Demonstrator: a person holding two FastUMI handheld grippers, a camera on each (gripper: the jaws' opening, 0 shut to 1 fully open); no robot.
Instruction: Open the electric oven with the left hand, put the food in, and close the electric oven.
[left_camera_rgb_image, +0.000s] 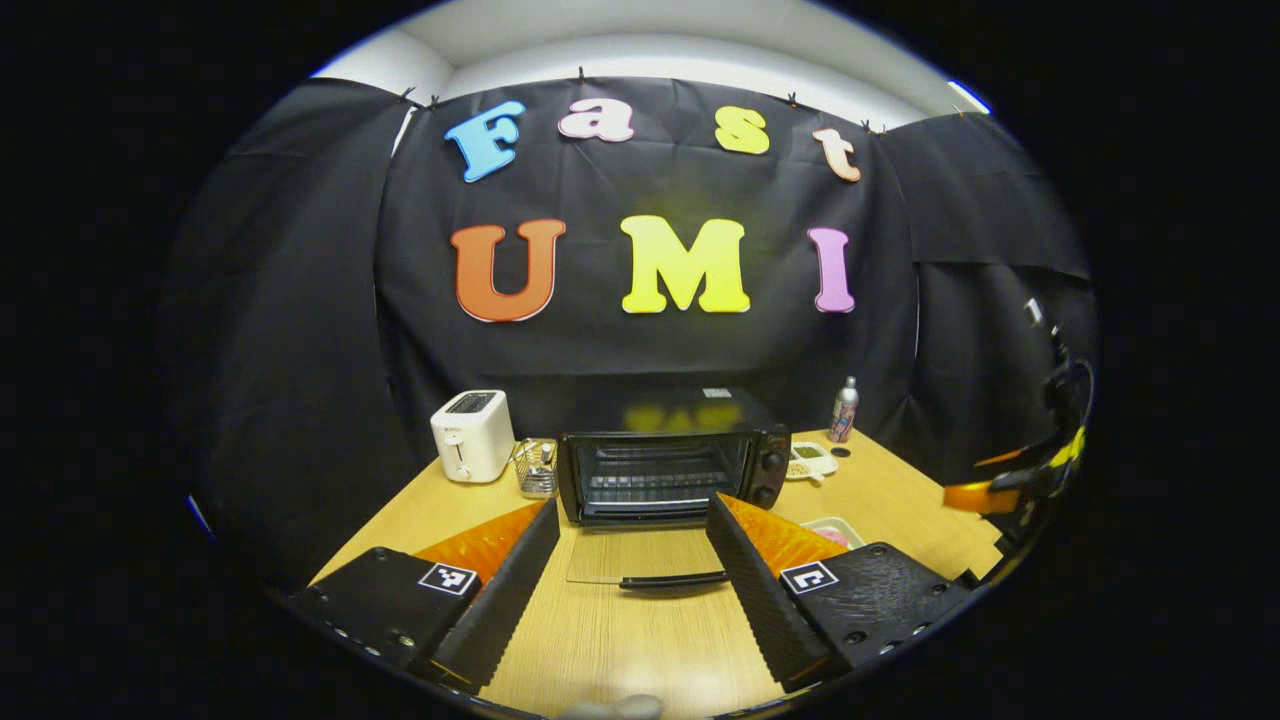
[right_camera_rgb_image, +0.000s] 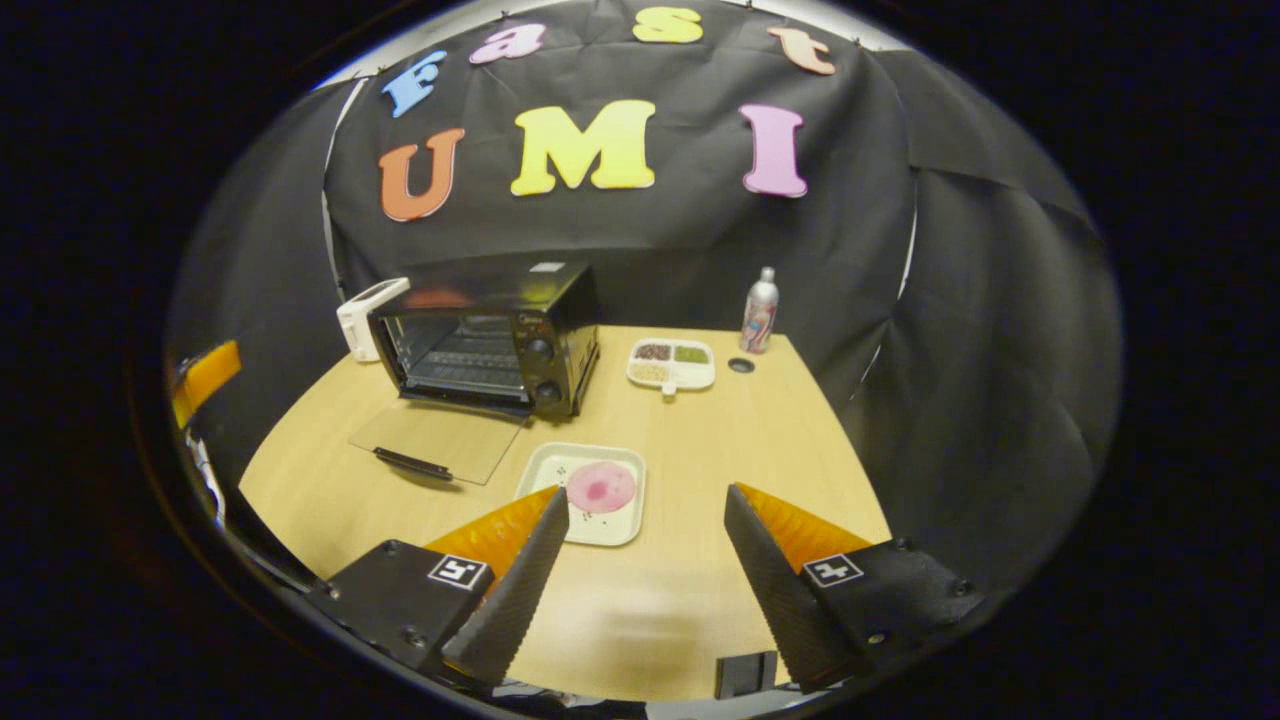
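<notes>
Lying flat — oven door (right_camera_rgb_image: 440, 440) | food (right_camera_rgb_image: 601, 486) on tray (right_camera_rgb_image: 545, 470) | both grippers' fingers wide — holding nothing

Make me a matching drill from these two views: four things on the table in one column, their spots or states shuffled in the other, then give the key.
Things
1. oven door
2. pink food
3. toaster
4. bottle

Places or states
A. standing upright near the table's far edge
B. folded down flat, handle toward the camera
C. on the white tray in front of the oven
D. white, on the oven's side away from its knobs

Pairs: 1-B, 2-C, 3-D, 4-A
</notes>
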